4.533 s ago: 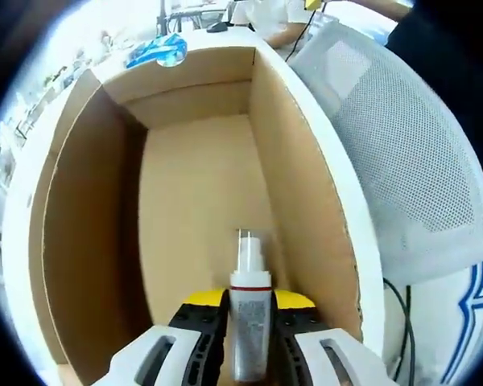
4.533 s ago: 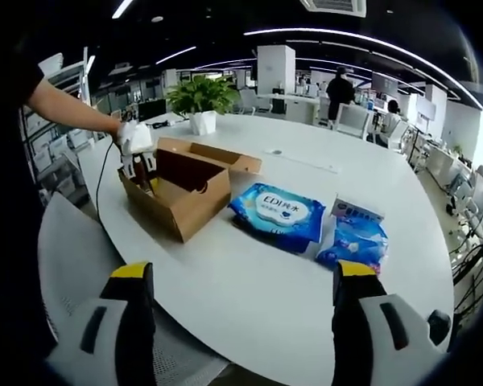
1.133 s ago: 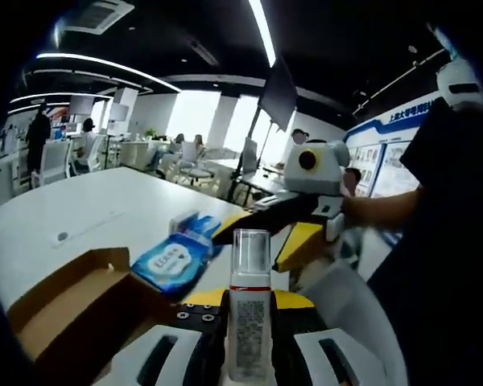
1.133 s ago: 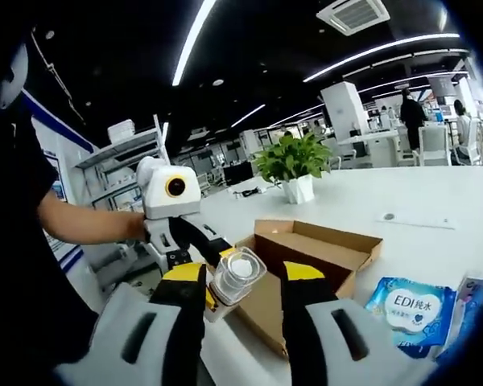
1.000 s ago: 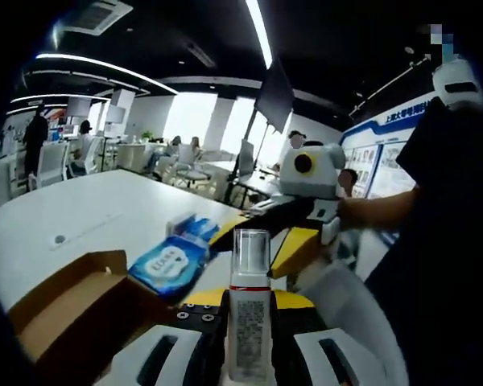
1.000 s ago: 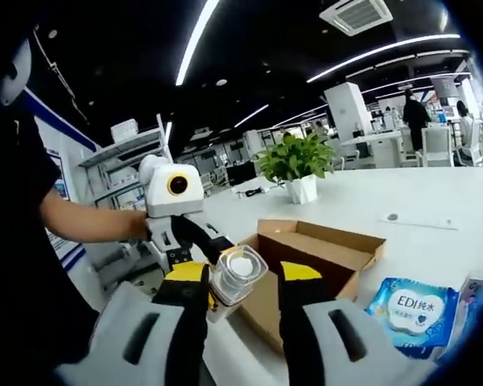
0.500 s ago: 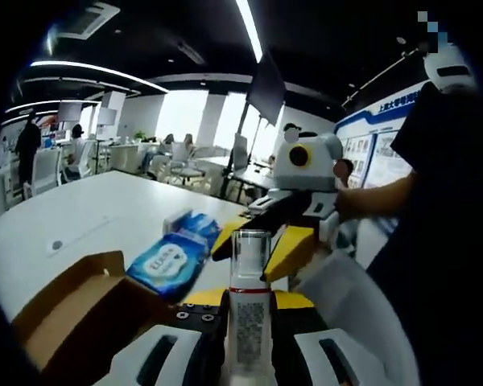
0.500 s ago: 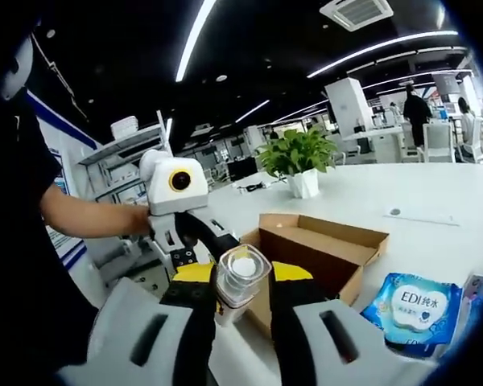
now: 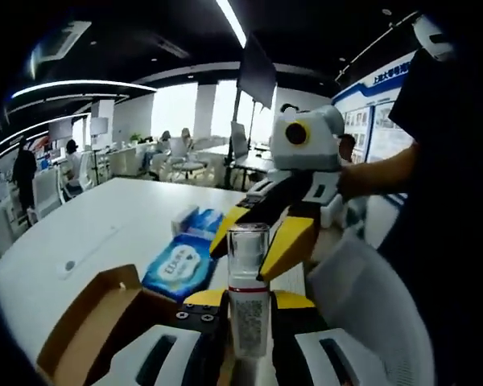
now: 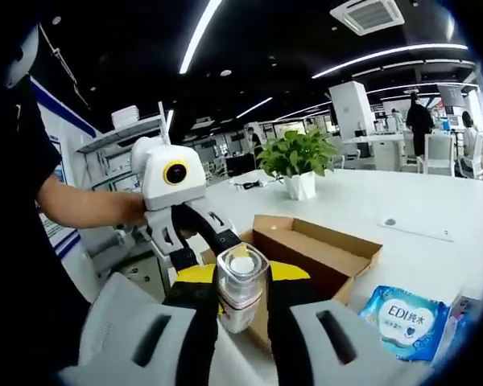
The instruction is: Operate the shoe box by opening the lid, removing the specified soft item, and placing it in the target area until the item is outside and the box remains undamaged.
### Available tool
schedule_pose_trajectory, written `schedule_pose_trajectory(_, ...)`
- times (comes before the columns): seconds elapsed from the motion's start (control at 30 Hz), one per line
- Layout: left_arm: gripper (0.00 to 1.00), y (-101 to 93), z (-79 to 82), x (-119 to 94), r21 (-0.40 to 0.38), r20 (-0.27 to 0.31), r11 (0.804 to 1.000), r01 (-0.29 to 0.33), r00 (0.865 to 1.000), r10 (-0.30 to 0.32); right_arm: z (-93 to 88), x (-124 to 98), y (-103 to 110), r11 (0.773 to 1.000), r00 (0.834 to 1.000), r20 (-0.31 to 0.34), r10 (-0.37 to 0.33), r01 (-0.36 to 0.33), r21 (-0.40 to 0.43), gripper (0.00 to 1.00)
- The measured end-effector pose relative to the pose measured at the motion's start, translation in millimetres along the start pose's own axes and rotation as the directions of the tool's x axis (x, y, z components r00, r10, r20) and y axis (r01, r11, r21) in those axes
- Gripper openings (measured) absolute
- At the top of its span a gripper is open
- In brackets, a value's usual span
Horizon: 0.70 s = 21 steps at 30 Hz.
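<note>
A white spray bottle point(image 9: 249, 318) with a red band and a clear cap stands upright between my left gripper's point(image 9: 249, 301) jaws, which are shut on its body. My right gripper point(image 9: 243, 256) comes in from the right, and its yellow pads point(image 9: 283, 245) press on both sides of the cap. In the right gripper view the bottle point(image 10: 241, 283) points cap-first at the camera, gripped by my right gripper point(image 10: 241, 277), with the left gripper point(image 10: 213, 249) holding its far end. The open brown shoe box point(image 9: 88, 338) lies below left on the white table point(image 9: 105, 229); the same box point(image 10: 322, 249) sits behind the bottle.
A blue wipes pack point(image 9: 177, 265) lies beyond the box, with a smaller blue-and-white pack point(image 9: 195, 219) behind it. The wipes pack point(image 10: 402, 318) and a potted plant point(image 10: 298, 157) are on the table. A mesh chair back point(image 9: 370, 314) is at the right. A person's arm point(image 10: 88, 209) holds the left gripper.
The right gripper's jaws have narrowed from wide of the bottle's cap to pressing on it. Both views have shifted slightly. The left gripper still holds the bottle.
</note>
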State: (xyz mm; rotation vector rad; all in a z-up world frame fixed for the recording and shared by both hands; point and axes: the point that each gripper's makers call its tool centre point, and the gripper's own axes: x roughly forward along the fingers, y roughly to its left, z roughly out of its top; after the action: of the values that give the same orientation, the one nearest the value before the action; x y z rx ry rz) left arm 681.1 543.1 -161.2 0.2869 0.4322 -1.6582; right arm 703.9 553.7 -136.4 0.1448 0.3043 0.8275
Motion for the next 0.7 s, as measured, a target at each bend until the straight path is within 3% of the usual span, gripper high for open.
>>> schedule_pose_trajectory(0.33, 0.34, 10.8, 2.9, -10, -0.017, 0.012, 0.997, -0.069, 0.998, 0.070, 6.3, 1, -6, 1.000, 1.000, 0.000, -0.003, 0.003, -0.017, 0.19)
schedule_pose_trajectory(0.7, 0.48, 28.2, -1.1, -34, -0.082, 0.058, 0.982, -0.169, 0.983, 0.174, 18.6, -2, -16, 0.999, 1.000, 0.005, -0.021, 0.021, -0.048, 0.19)
